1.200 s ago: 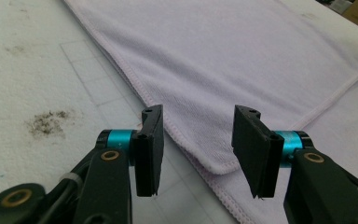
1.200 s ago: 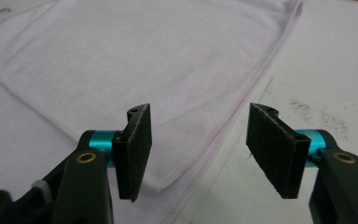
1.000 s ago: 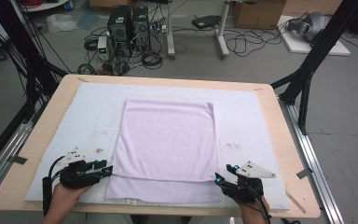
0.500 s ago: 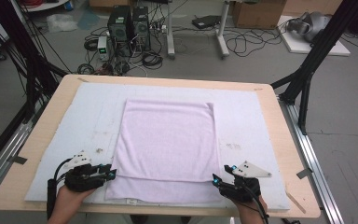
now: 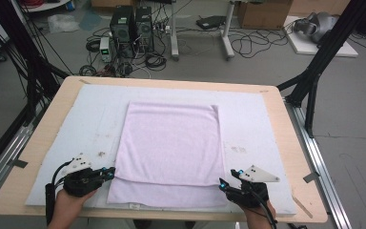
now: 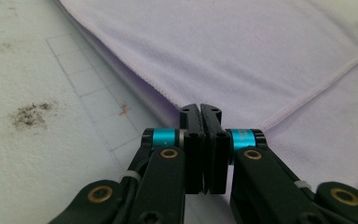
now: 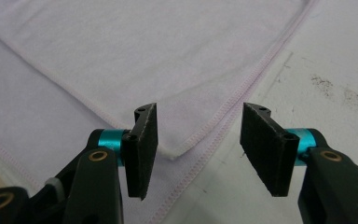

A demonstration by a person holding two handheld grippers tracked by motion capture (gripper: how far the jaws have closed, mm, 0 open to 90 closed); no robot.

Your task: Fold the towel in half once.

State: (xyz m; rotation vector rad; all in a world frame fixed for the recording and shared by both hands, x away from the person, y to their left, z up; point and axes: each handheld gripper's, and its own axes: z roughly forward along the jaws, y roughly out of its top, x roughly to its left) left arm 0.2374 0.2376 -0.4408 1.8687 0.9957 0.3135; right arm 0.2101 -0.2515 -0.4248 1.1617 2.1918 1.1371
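Lilac towel (image 5: 171, 143) is laid flat mid-bench on the white mat (image 5: 267, 119), folded, its long axis running from the near edge to the far edge; a lower layer shows along the near side. Left gripper (image 5: 108, 172) is held low and level at the near-left corner, its jaws just closed, pressed together on the fold's hem. Right gripper (image 5: 223, 183) is poised at the near-right corner, jaws half open astride the corner, not gripping. Both forearms enter from the near edge of the bench (image 5: 295, 143).
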